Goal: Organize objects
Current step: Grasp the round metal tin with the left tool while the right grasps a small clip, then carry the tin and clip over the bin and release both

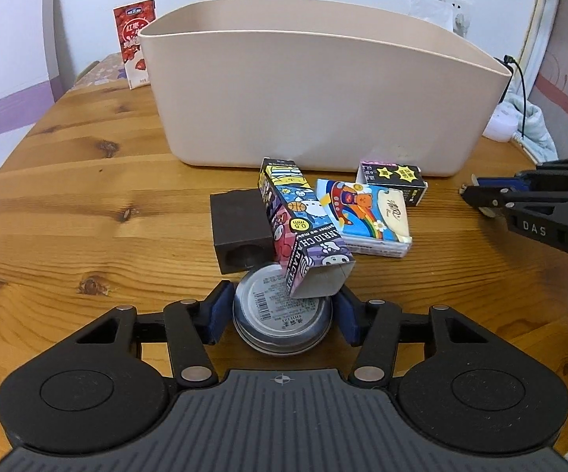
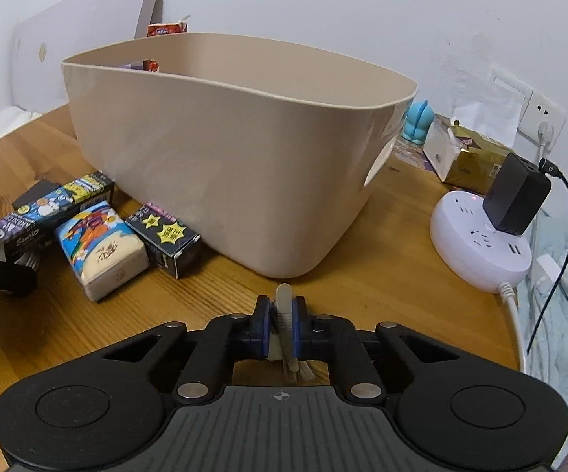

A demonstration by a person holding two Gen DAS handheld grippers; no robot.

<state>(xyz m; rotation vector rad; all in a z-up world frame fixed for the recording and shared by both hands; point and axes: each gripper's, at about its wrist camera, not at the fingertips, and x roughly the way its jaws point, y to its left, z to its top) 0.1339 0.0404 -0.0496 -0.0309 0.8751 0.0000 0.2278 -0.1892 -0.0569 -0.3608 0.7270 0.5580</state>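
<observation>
A beige plastic bin (image 1: 323, 90) stands on the round wooden table (image 1: 67, 204); it also shows in the right wrist view (image 2: 225, 149). In front of it lie a cartoon pen box (image 1: 303, 228), a rainbow tissue pack (image 1: 366, 216), a black star-printed box (image 1: 394, 181) and a dark brown block (image 1: 240, 228). My left gripper (image 1: 282, 312) has its jaws around a round metal tin (image 1: 282, 322), under the pen box's end. My right gripper (image 2: 282, 326) is shut on a small pale brush (image 2: 284, 306), in front of the bin.
A red milk carton (image 1: 134, 43) stands behind the bin at the left. A white power strip (image 2: 480, 236) with a black adapter (image 2: 517, 200), a gold tissue box (image 2: 468, 157) and a blue figure (image 2: 415, 122) sit at the right. Cloth (image 2: 567, 295) hangs off the table edge.
</observation>
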